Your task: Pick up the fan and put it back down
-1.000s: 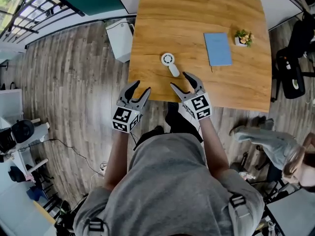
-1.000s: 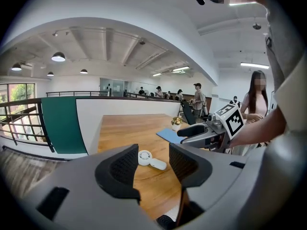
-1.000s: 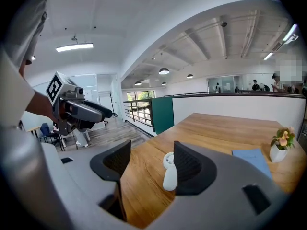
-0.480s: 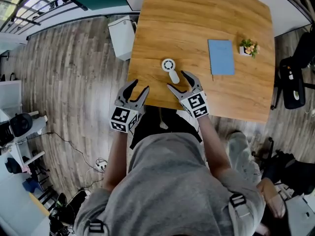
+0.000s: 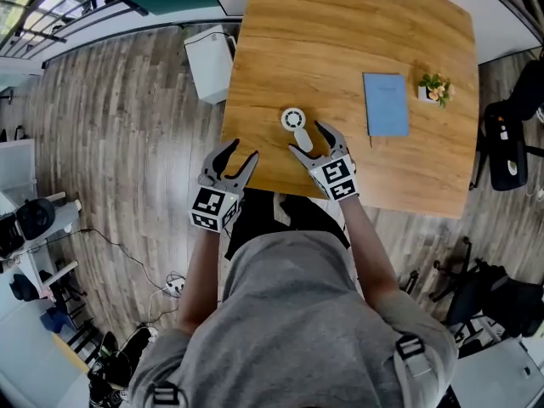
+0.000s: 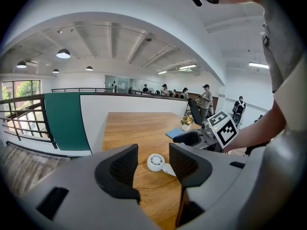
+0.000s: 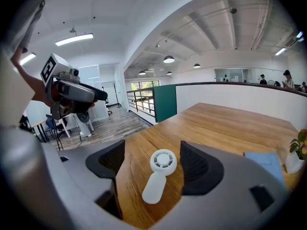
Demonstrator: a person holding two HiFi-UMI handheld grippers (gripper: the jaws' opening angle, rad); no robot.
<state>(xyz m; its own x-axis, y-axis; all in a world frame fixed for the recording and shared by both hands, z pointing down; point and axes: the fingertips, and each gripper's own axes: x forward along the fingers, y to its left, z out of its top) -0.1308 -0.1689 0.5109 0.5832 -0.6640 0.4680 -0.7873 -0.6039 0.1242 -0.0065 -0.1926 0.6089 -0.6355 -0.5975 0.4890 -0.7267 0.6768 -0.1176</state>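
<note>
A small white hand fan [image 5: 294, 119] lies flat on the wooden table [image 5: 357, 24] near its front edge, round head away from me and handle [image 5: 303, 139] toward me. My right gripper [image 5: 308, 139] reaches over the edge, its jaws opening, one on each side of the handle without touching it. In the right gripper view the fan [image 7: 163, 161] lies between the open pads [image 7: 199, 164]. My left gripper [image 5: 240, 150] hovers open at the table's front left corner with nothing in it. Its own view shows the fan [image 6: 155, 162] farther ahead, beyond the jaws.
A blue notebook [image 5: 386, 104] and a small potted plant [image 5: 433, 87] sit on the table's right side. A white bin [image 5: 210, 62] stands on the floor by the left edge. A black chair [image 5: 510, 134] is to the right.
My right gripper has moved forward and down to the fan, and its jaws now flank the handle. The left gripper shifted slightly. A person at lower right has left the view.
</note>
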